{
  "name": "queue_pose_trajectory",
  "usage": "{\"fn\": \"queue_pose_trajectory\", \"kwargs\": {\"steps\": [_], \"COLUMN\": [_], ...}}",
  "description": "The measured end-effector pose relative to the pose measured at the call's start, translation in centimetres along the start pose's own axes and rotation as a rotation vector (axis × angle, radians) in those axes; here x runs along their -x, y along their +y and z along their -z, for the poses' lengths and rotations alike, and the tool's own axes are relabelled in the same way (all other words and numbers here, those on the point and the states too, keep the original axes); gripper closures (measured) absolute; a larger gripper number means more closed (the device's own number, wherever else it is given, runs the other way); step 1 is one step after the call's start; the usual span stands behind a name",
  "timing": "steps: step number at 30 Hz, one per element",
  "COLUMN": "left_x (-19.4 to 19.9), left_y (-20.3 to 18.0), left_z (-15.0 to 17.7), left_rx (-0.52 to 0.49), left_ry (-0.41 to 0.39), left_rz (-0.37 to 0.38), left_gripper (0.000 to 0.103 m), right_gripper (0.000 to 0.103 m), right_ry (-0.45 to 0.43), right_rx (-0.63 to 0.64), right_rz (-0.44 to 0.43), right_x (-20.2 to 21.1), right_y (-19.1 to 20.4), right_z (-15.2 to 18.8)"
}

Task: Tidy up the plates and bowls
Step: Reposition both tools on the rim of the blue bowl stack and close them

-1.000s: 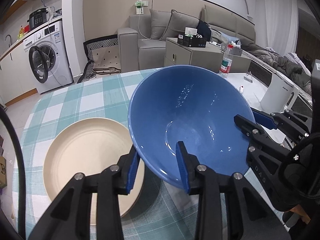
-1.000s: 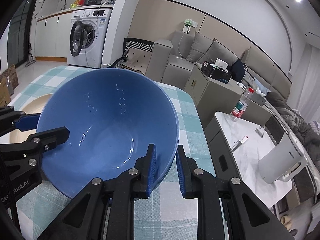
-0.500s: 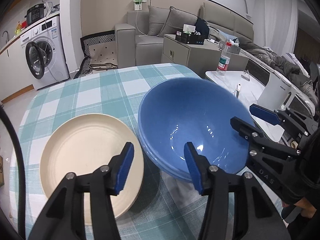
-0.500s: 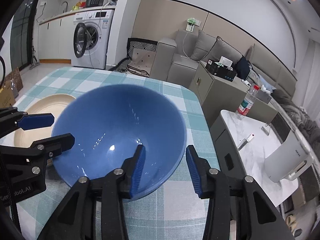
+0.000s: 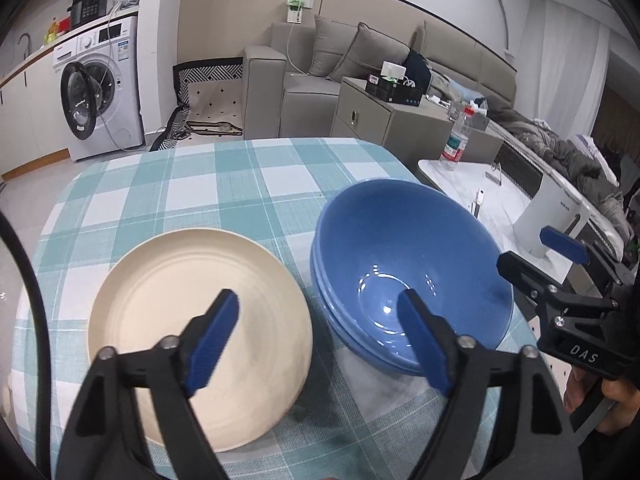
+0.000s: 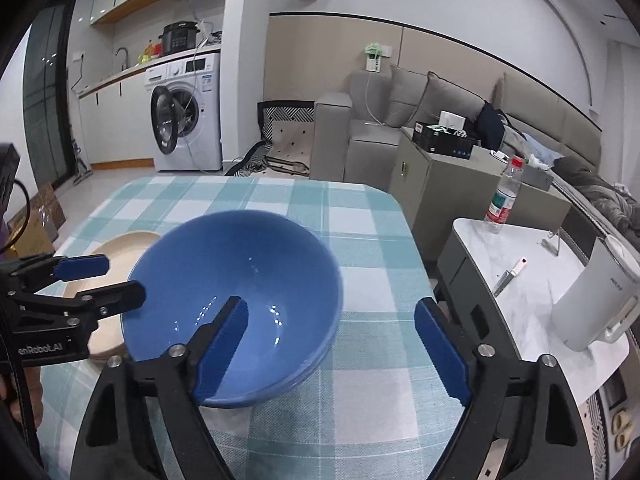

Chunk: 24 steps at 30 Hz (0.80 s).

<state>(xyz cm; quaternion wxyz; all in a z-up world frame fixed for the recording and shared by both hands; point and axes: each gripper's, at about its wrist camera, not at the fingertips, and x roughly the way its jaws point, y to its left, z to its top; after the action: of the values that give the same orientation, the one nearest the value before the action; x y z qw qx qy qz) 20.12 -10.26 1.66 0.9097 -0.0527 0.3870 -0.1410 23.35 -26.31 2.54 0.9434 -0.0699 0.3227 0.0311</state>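
Blue bowls (image 5: 412,272) sit nested in a stack on the checked tablecloth (image 5: 224,184); the stack also shows in the right wrist view (image 6: 236,280). A cream plate (image 5: 200,316) lies flat just left of the stack, partly hidden in the right wrist view (image 6: 116,248). My left gripper (image 5: 324,340) is open and empty, above the gap between plate and bowls. My right gripper (image 6: 340,348) is open and empty, above the near right rim of the stack. Each gripper shows in the other's view, the right (image 5: 560,256) and the left (image 6: 92,280).
The table's right edge is close to the bowls. Beyond it stands a white side table (image 6: 532,292) with a white kettle (image 6: 596,308) and a water bottle (image 6: 504,196). A sofa (image 5: 320,80) and washing machine (image 5: 100,88) stand behind.
The blue bowl, held tilted by both grippers a second ago, now rests level in the stack. Both grippers have opened, let go and drawn back.
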Motion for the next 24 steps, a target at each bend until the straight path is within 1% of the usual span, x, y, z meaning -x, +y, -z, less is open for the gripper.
{"fn": "queue_pose_trajectory", "kwargs": {"steps": [2,3,5,8,11,16,20,24], "left_x": [0.0,0.0,0.1,-0.3,-0.9,-1.8,-2.8,-3.6], "left_y": [0.4,0.7,1.1,1.7,2.3,2.6,2.5,2.0], "left_z": [-0.2,-0.3,-0.4,-0.5,-0.5,-0.6,-0.8,-1.0], "left_rx": [0.014,0.021,0.036,0.059,0.081,0.092,0.106,0.093], "left_ry": [0.002,-0.001,-0.015,-0.001,0.018,0.036,0.051,0.065], "left_rz": [0.009,0.011,0.013,0.031,0.026,0.02,0.016,0.029], "left_gripper": [0.01,0.0,0.0,0.0,0.0,0.0,0.0,0.0], "right_gripper": [0.007,0.002,0.001,0.001,0.0,0.0,0.001,0.001], "right_ry": [0.0,-0.001,0.001,0.014,0.011,0.025,0.054,0.071], "right_rx": [-0.024,-0.041,-0.097,-0.15,-0.162,-0.177,-0.189,-0.216], "right_rz": [-0.016,-0.029,-0.067,-0.077,-0.079,-0.154,-0.188,-0.222], "right_x": [0.1,0.0,-0.2,-0.8,-1.3,-2.2,-3.2,-3.8], "right_y": [-0.8,-1.2,-2.3,-3.3,-3.7,-3.8,-3.7,-3.8], "right_z": [-0.1,-0.2,-0.2,0.0,0.3,0.9,1.5,1.9]}}
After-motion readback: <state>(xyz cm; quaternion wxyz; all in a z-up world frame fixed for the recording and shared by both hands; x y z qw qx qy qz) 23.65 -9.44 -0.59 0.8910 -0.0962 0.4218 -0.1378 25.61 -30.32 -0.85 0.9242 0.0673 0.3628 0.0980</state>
